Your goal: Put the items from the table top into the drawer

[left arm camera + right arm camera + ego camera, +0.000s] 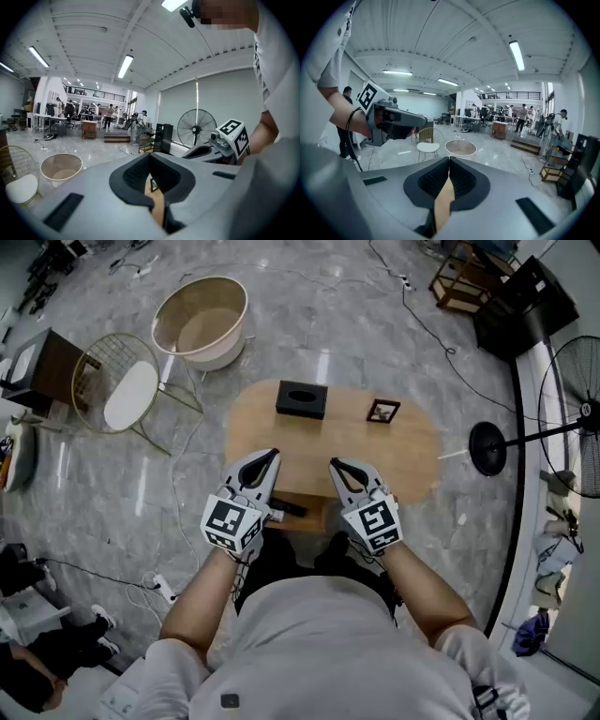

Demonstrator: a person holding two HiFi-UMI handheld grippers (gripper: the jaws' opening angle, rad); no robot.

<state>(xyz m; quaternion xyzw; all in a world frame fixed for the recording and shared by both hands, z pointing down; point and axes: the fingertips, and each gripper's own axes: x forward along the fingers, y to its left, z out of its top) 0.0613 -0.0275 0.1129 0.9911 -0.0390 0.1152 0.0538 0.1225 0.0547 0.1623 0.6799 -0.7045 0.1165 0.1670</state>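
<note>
An oval wooden table (412, 451) stands far below me, with a black tissue box (301, 398) and a small dark picture frame (382, 412) on its far half. At its near edge an open drawer (314, 517) shows a black item (289, 508); my grippers hide part of the drawer. My left gripper (271, 457) and right gripper (336, 466) are held high above the near edge, side by side, away from every item. In the left gripper view my left gripper (150, 161) is shut and empty. The right gripper view shows my right gripper (449, 161) likewise shut on nothing.
A round beige tub (200, 320) and a wire chair with a white seat (122, 390) stand on the grey floor at the left. A standing fan (574, 432) with a round black base (487, 448) is to the right. Cables trail across the floor.
</note>
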